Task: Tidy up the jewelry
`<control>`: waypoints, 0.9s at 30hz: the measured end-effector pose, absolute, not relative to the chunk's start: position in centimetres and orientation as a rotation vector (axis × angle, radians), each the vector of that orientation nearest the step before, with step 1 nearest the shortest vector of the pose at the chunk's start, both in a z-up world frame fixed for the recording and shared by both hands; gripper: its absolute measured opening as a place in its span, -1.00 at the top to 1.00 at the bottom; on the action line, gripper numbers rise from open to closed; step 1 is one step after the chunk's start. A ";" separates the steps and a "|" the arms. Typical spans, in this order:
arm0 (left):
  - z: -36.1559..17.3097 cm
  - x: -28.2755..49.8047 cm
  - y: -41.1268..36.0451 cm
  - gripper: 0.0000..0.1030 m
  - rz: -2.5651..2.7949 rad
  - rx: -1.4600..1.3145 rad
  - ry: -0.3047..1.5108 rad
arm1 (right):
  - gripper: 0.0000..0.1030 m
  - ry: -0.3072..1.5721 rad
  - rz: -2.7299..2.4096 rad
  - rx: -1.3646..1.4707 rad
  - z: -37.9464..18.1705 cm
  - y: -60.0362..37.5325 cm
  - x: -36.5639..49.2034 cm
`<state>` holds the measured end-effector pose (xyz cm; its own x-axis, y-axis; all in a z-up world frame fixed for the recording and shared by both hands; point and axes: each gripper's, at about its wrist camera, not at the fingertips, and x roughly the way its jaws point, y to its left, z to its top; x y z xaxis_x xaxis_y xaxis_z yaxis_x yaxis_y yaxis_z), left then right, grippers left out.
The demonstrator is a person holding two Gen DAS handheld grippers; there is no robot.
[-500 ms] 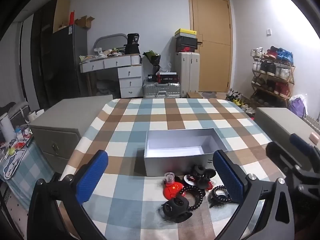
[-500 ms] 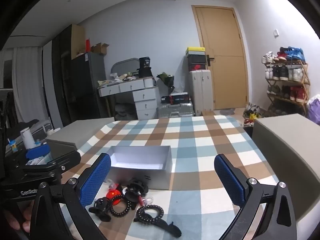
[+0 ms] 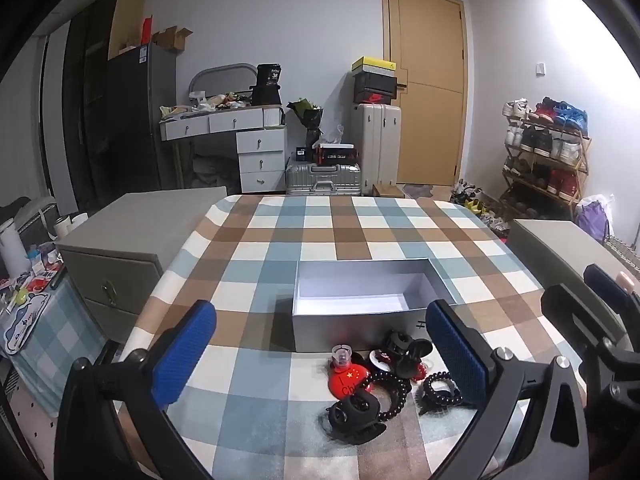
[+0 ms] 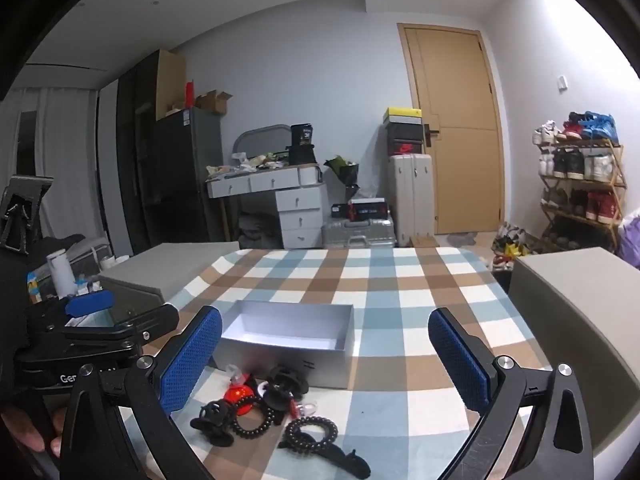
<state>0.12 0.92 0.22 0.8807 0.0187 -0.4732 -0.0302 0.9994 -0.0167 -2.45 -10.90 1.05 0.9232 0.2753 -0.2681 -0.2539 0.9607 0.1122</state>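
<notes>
An open silver box [image 3: 360,320] with a white inside stands on the checked tablecloth [image 3: 320,240]; it also shows in the right wrist view [image 4: 288,344]. In front of it lies a heap of jewelry: a red badge [image 3: 346,383], black bead bracelets [image 3: 440,390], black hair clips [image 3: 354,414]. In the right wrist view the heap [image 4: 272,404] lies low and left, with a bead bracelet [image 4: 312,432]. My left gripper [image 3: 320,354] is open above the heap. My right gripper [image 4: 325,360] is open, to the right of the heap.
Grey cabinets stand at both sides of the table [image 3: 132,236] [image 4: 572,304]. My right gripper's arm shows at the right edge of the left wrist view [image 3: 600,320]; my left gripper shows at the left of the right wrist view [image 4: 88,332].
Both views show almost the same as before; the right gripper has shifted slightly. Nothing was taken hold of.
</notes>
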 end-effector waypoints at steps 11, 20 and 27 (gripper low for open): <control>0.4 -0.1 0.6 -0.98 0.021 -0.019 0.491 | -1.00 0.281 0.261 0.072 0.8 -11.1 -2.9; 0.1 -0.1 0.1 -0.98 0.000 0.001 0.499 | -1.00 0.272 0.281 0.102 1.0 -11.8 -3.1; 0.1 -0.2 -0.1 -0.98 -0.008 -0.001 0.499 | -1.00 0.254 0.283 0.084 1.4 -11.3 -3.6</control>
